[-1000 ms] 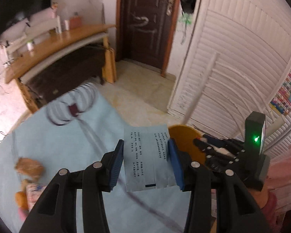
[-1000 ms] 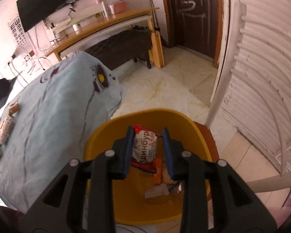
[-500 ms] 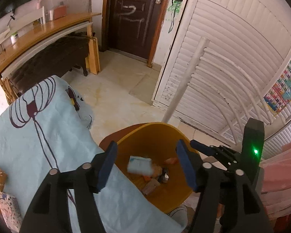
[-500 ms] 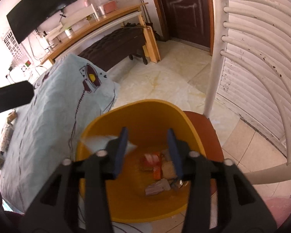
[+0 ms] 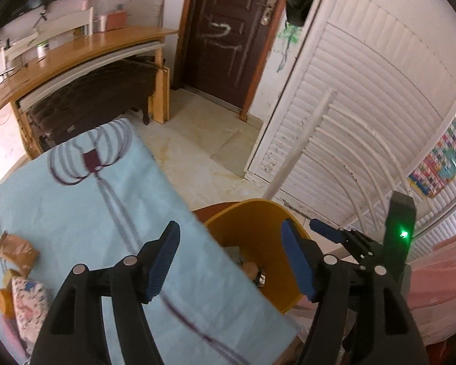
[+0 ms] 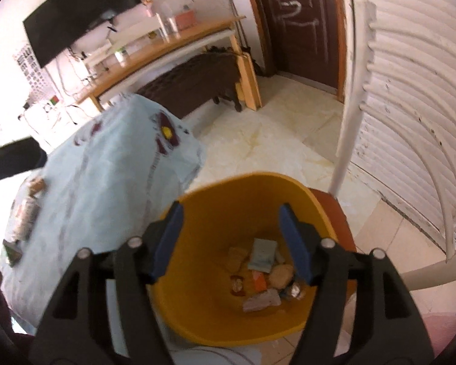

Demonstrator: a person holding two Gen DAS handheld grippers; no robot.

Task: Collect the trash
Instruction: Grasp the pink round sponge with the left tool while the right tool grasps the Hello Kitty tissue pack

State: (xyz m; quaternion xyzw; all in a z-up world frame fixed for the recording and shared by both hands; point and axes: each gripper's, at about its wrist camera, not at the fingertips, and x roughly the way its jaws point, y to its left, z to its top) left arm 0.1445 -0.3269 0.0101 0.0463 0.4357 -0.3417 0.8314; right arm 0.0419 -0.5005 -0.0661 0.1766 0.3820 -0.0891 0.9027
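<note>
A yellow bin [image 6: 258,182] stands on a brown chair seat beside the table, holding several wrappers and a pale paper slip [image 6: 262,255]. My right gripper [image 6: 231,238] hangs over the bin, its jaws opening with nothing between them. My left gripper [image 5: 231,255] sits over the table edge and the bin [image 5: 252,222], jaws also opening and empty. The right gripper [image 5: 331,234] shows at the right of the left wrist view. On the light blue tablecloth [image 5: 76,213] lie a brown wrapper [image 5: 16,249] and a patterned packet [image 5: 29,304].
A white slatted chair back [image 6: 348,127] rises just right of the bin, with white louvred doors [image 5: 364,106] behind. A wooden desk [image 5: 76,48] and a dark door [image 5: 228,30] stand across the tiled floor [image 6: 273,140]. More wrappers [image 6: 27,213] lie at the table's far left.
The left gripper let go of a white printed slip and the right a red and white wrapper; both now lie in the bin. Both sets of jaws have widened.
</note>
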